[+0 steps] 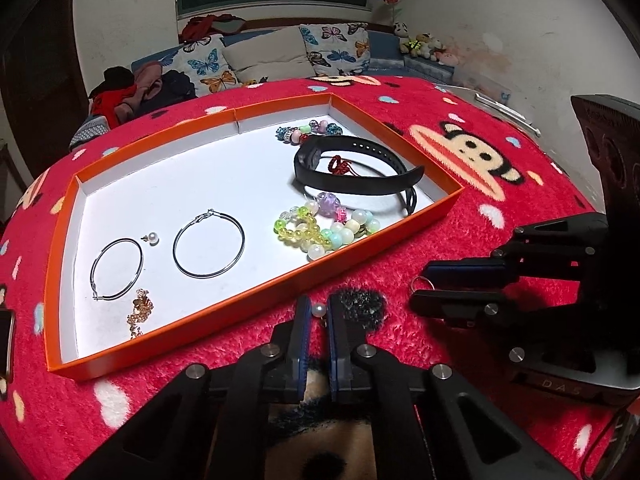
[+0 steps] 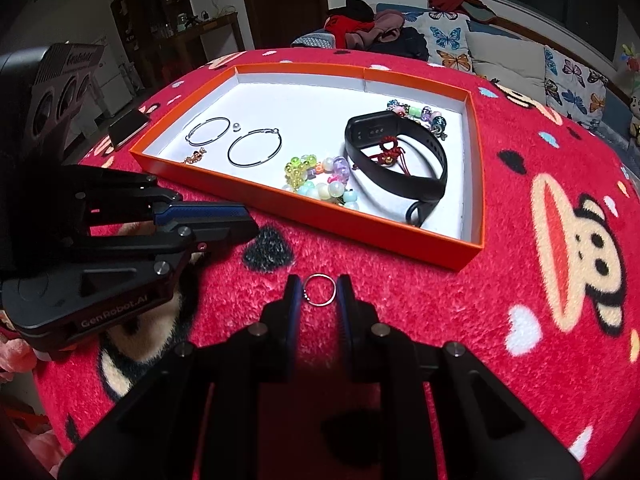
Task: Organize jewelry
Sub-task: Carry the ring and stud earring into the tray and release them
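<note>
An orange tray (image 1: pixel 376 240) (image 2: pixel 360 228) with a white floor lies on the red blanket. It holds two silver hoop earrings (image 1: pixel 209 245) (image 2: pixel 255 147), a pearl stud (image 1: pixel 153 239), a gold chain (image 1: pixel 140 312), bead bracelets (image 1: pixel 328 228) (image 2: pixel 320 180) and a black watch band (image 1: pixel 356 168) (image 2: pixel 396 160). My left gripper (image 1: pixel 319 312) is shut on a pearl earring (image 1: pixel 318 310) just outside the tray's near wall. My right gripper (image 2: pixel 319 290) is shut on a silver ring (image 2: pixel 319 289), also visible in the left wrist view (image 1: pixel 422 283).
The red plush blanket with monkey faces (image 1: pixel 472 152) covers the table. A phone (image 2: pixel 128 128) lies left of the tray. A sofa with butterfly cushions (image 1: pixel 280 52) stands behind. The two grippers are side by side in front of the tray.
</note>
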